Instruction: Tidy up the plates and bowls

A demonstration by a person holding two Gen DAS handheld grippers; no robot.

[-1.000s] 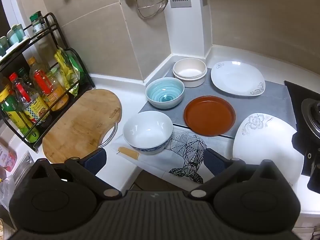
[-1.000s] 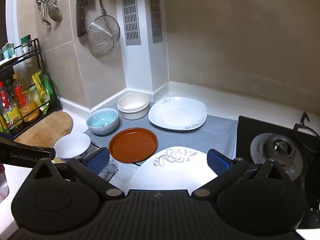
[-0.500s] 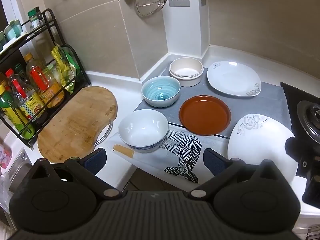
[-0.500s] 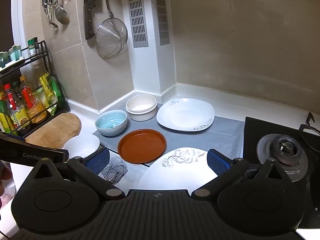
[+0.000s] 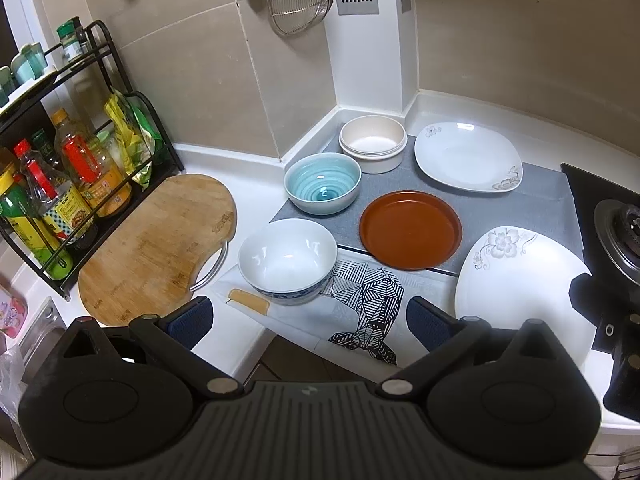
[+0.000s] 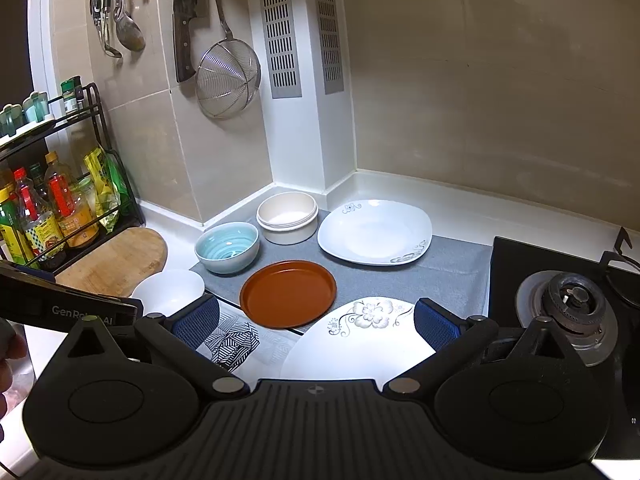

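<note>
Left gripper (image 5: 308,322): fingers spread wide with nothing between them, held above the counter's near edge; probably poised over the bowls because those sit on its side.
Right gripper (image 6: 316,324): fingers likewise wide apart and empty, hanging over the near flowered plate (image 6: 360,340), a likely first pick.
White bowl (image 5: 287,260): nearest dish to the left gripper, upright on the patterned cloth (image 5: 368,312), apart from the other dishes.
Brown plate (image 5: 410,229): lies flat on the grey mat (image 5: 540,208), between the bowls and the white plates.
Blue bowl (image 5: 322,188): upright just behind the white bowl, on the mat's left edge.
Cream bowls (image 5: 373,148): appear already nested in the far corner, which suggests where bowls are meant to stack.
Far white plate (image 5: 468,156): flat beside the cream bowls, well apart from its flowered match.
Task state: judged barely begun; plates and bowls lie spread singly.
Left view only: cutting board (image 5: 156,248) in full, and the counter's front edge.
Right view only: gas burner (image 6: 572,300) in full, hanging cleaver (image 6: 185,20) and ladles, plus part of the left gripper's body.
</note>
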